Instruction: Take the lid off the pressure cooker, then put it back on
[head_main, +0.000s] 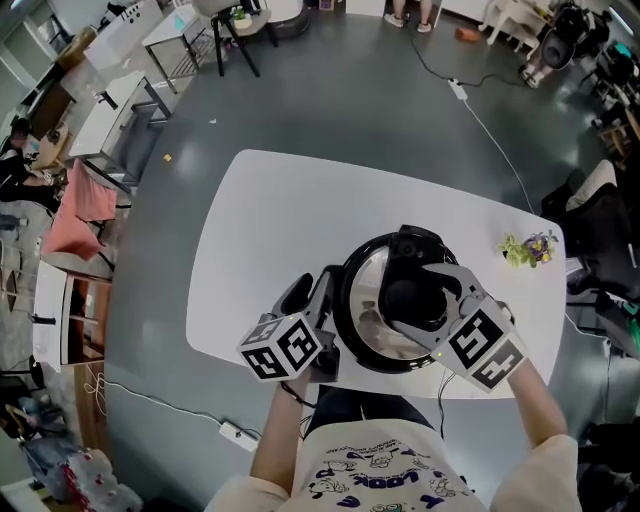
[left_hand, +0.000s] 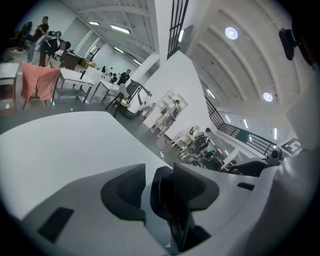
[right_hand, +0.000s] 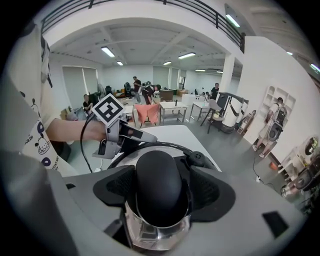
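The pressure cooker (head_main: 362, 318) stands on the white table (head_main: 280, 220) near its front edge, its steel lid (right_hand: 150, 235) seated on the pot. My right gripper (head_main: 415, 300) comes in from the right and is shut on the lid's black knob (right_hand: 160, 185), one pad on each side. At the cooker's left rim, my left gripper (head_main: 315, 295) holds a black side handle (left_hand: 165, 195) between its jaws. The right gripper view also shows the left gripper (right_hand: 127, 135) against the cooker's rim (right_hand: 150, 146).
A small bunch of flowers (head_main: 528, 246) lies at the table's far right corner. A power strip (head_main: 232, 433) with its cable lies on the floor at the front left. Desks, chairs and people stand farther off around the room.
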